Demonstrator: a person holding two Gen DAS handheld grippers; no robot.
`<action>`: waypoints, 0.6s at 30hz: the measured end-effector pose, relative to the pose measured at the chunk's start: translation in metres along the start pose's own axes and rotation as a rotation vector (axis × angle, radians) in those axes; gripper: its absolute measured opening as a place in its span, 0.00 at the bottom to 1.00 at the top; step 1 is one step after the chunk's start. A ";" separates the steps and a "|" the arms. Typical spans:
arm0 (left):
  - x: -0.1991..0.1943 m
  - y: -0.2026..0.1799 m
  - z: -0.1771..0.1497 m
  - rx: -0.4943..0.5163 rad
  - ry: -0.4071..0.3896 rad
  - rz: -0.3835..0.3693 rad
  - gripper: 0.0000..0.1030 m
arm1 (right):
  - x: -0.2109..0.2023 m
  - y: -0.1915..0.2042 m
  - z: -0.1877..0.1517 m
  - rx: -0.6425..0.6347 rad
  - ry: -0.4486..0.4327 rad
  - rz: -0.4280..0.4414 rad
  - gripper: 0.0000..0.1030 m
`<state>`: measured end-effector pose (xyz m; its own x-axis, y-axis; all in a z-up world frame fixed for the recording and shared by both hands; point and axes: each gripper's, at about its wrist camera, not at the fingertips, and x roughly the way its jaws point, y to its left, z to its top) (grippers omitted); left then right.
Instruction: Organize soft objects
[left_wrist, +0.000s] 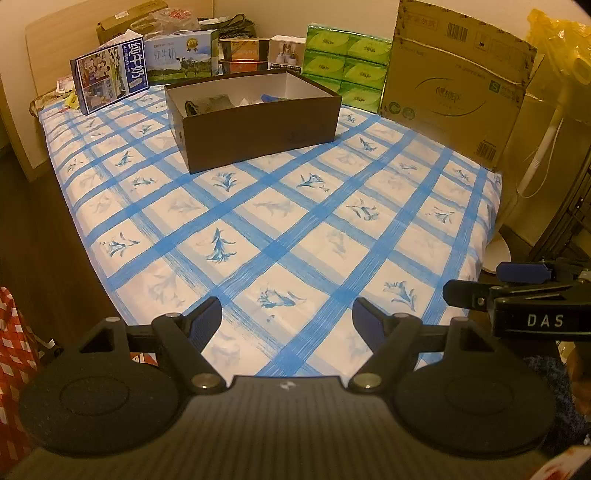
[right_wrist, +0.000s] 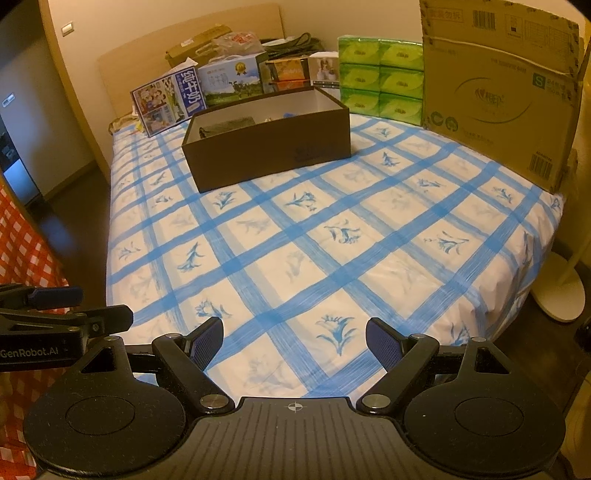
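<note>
A brown open box (left_wrist: 258, 129) stands on the bed with the blue-checked sheet (left_wrist: 295, 229). Inside it lie a grey soft item (left_wrist: 212, 103) and some white and blue pieces, partly hidden by the walls. The box also shows in the right wrist view (right_wrist: 269, 147), with the grey item (right_wrist: 229, 123) inside. My left gripper (left_wrist: 287, 321) is open and empty over the bed's near edge. My right gripper (right_wrist: 294, 341) is open and empty over the near edge too. The right gripper also shows at the right of the left wrist view (left_wrist: 480, 284).
Milk cartons (left_wrist: 110, 74), green tissue packs (left_wrist: 347, 62) and a large cardboard box (left_wrist: 458, 85) line the far side of the bed. A red checked bag (right_wrist: 22, 251) is at the left. A white fan base (right_wrist: 561, 291) stands on the floor at the right.
</note>
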<state>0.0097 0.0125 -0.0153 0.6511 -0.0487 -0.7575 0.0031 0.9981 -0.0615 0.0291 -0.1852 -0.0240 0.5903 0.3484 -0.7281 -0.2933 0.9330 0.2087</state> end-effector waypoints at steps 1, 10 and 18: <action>0.000 0.000 0.000 0.000 -0.001 0.001 0.74 | 0.000 0.000 0.000 0.001 -0.001 0.000 0.82; -0.001 -0.001 0.001 0.002 -0.003 0.000 0.74 | 0.001 -0.004 0.001 0.002 -0.003 0.001 0.81; -0.001 -0.001 0.002 0.001 -0.003 0.000 0.74 | 0.001 -0.003 0.001 0.003 -0.002 0.001 0.81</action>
<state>0.0104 0.0116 -0.0134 0.6530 -0.0482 -0.7558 0.0038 0.9982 -0.0603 0.0313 -0.1879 -0.0251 0.5918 0.3496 -0.7263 -0.2916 0.9329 0.2114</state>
